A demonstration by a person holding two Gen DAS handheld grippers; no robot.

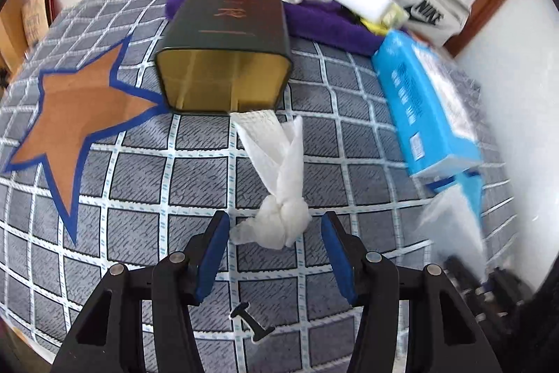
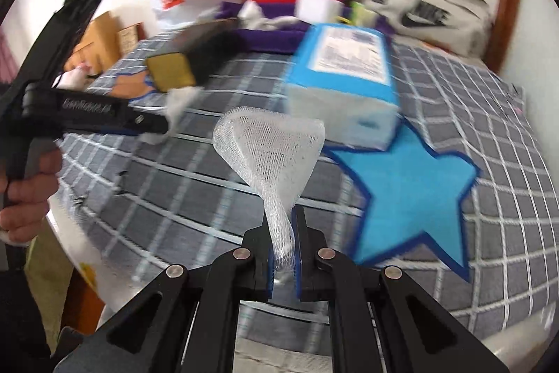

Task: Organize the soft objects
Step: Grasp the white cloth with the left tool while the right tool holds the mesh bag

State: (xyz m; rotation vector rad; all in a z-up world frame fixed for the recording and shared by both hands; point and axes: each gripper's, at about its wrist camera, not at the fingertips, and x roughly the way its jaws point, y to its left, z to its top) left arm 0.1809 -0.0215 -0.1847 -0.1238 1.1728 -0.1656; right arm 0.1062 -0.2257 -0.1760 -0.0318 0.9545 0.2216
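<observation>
While the checked bedspread [image 1: 195,159] carries a dark tin [image 1: 223,48] lying on its side at the far end, a knotted white cloth [image 1: 279,222] lies between the spread jaws of the left gripper [image 1: 276,226], apparently untouched. Right gripper [image 2: 283,254] pinches a white mesh sleeve [image 2: 269,145], its jaws pressed together, near the blue star [image 2: 412,194].

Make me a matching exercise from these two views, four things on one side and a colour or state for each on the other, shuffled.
Things:
1. tin
2. knotted tissue
3. net sleeve
4. carton

States:
A. pinched in the shut right tool
B. blue, lying on the checked cover
C. on its side, gold inside
D. between the open left tool's pads, ungripped

Pairs: 1-C, 2-D, 3-A, 4-B
</observation>
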